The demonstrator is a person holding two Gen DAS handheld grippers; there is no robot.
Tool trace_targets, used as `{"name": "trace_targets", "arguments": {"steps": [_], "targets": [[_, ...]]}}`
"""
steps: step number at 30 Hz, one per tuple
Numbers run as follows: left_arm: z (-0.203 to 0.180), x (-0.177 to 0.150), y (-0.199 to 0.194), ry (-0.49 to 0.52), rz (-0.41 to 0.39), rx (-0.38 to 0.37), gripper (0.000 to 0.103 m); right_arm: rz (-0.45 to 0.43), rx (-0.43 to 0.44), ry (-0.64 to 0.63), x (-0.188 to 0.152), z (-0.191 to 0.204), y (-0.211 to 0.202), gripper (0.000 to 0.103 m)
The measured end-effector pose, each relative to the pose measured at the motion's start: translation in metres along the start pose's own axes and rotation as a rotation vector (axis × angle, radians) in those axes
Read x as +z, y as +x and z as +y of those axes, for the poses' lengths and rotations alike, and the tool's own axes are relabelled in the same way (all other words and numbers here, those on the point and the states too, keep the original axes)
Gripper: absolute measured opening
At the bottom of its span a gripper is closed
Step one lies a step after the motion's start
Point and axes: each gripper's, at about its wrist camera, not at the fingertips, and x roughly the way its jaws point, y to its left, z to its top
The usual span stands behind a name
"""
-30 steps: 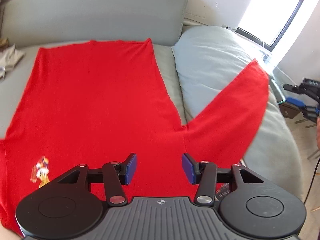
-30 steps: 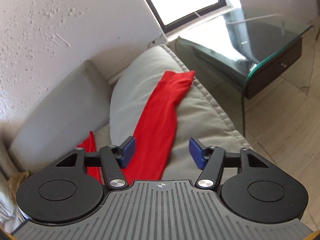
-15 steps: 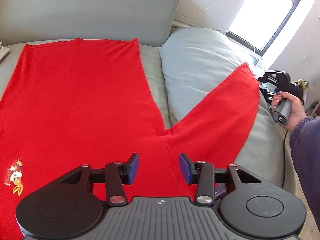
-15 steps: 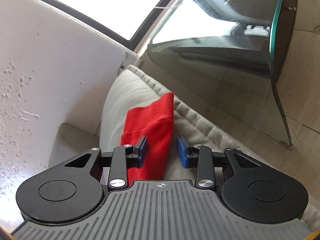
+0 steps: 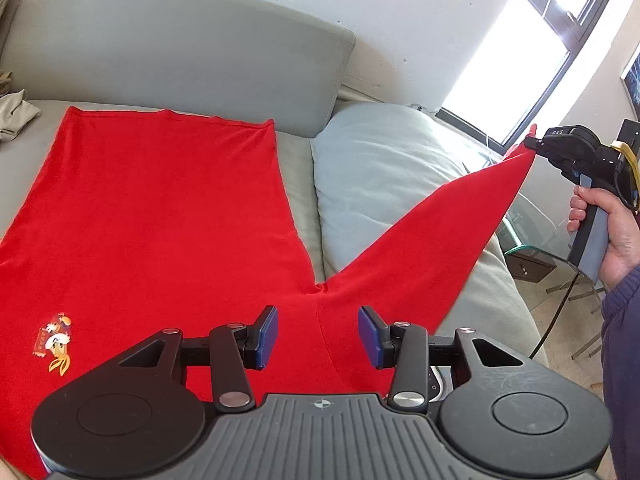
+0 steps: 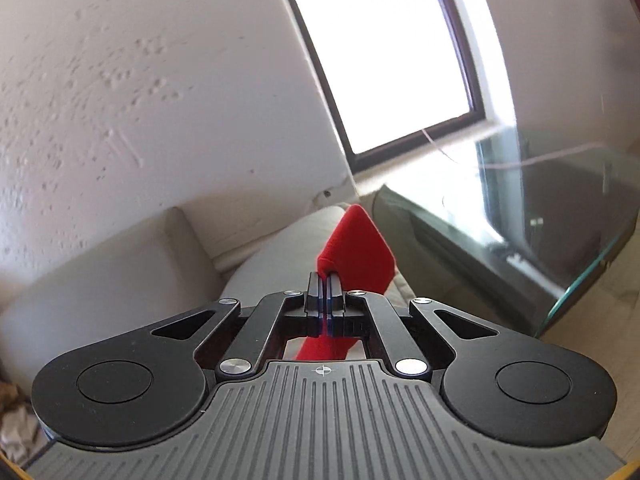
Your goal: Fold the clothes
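Red long-sleeved shirt [image 5: 152, 216] spread on the grey sofa [image 5: 176, 52]; its sleeve [image 5: 432, 256] runs toward 2 o'clock over the cushion [image 5: 384, 160]. My right gripper [image 6: 325, 292] pinches the cuff [image 6: 356, 244]; my left gripper [image 5: 318, 334] hovers spread above the armpit. I judge the sleeve should stay taut and fold across the body. Legible: "DAS" on the right gripper; the cartoon-duck print [image 5: 54, 342] is too small to read.

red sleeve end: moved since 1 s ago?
Yes. The sleeve end lay on the pale pillow before; now it is lifted off it, pulled taut up toward the window, pinched in the shut right gripper.
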Motion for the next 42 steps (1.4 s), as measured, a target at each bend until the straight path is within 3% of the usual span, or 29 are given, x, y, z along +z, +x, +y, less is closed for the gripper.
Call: {"name": "trace_targets", "arguments": {"steps": [5, 11, 14, 19, 24, 26, 27, 30, 32, 35, 38, 42], "targets": [[0.038, -0.009, -0.047, -0.099, -0.03, -0.024, 0.041, -0.059, 0.057, -0.29, -0.018, 0.095, -0.073, 0.002], [0.11, -0.023, -0.119, -0.251, -0.145, 0.083, 0.042, -0.066, 0.247, -0.344, -0.076, 0.199, -0.153, 0.002], [0.147, -0.031, -0.148, -0.348, -0.227, 0.167, 0.042, 0.009, 0.331, -0.348, -0.113, 0.246, -0.174, 0.002], [0.187, -0.046, -0.183, -0.462, -0.332, 0.287, 0.041, 0.211, 0.443, -0.424, -0.205, 0.317, -0.174, 0.002], [0.21, -0.056, -0.194, -0.54, -0.358, 0.309, 0.041, 0.296, 0.52, -0.64, -0.3, 0.371, -0.179, 0.002], [0.212, -0.057, -0.193, -0.547, -0.355, 0.31, 0.041, 0.36, 0.556, -0.743, -0.327, 0.377, -0.181, 0.003], [0.213, -0.058, -0.192, -0.55, -0.347, 0.304, 0.041, 0.4, 0.576, -0.793, -0.338, 0.379, -0.182, 0.009], [0.215, -0.057, -0.187, -0.552, -0.321, 0.289, 0.041, 0.513, 0.641, -0.922, -0.366, 0.381, -0.187, 0.043], [0.212, -0.053, -0.18, -0.538, -0.295, 0.288, 0.042, 0.548, 0.72, -0.896, -0.357, 0.367, -0.2, 0.045], [0.208, -0.047, -0.166, -0.51, -0.247, 0.293, 0.042, 0.617, 0.763, -0.796, -0.331, 0.341, -0.215, 0.048], [0.199, -0.043, -0.15, -0.469, -0.196, 0.298, 0.042, 0.643, 0.738, -0.682, -0.312, 0.316, -0.226, 0.049], [0.184, -0.041, -0.133, -0.379, -0.117, 0.338, 0.042, 0.59, 0.679, -0.613, -0.297, 0.285, -0.234, 0.05]]}}
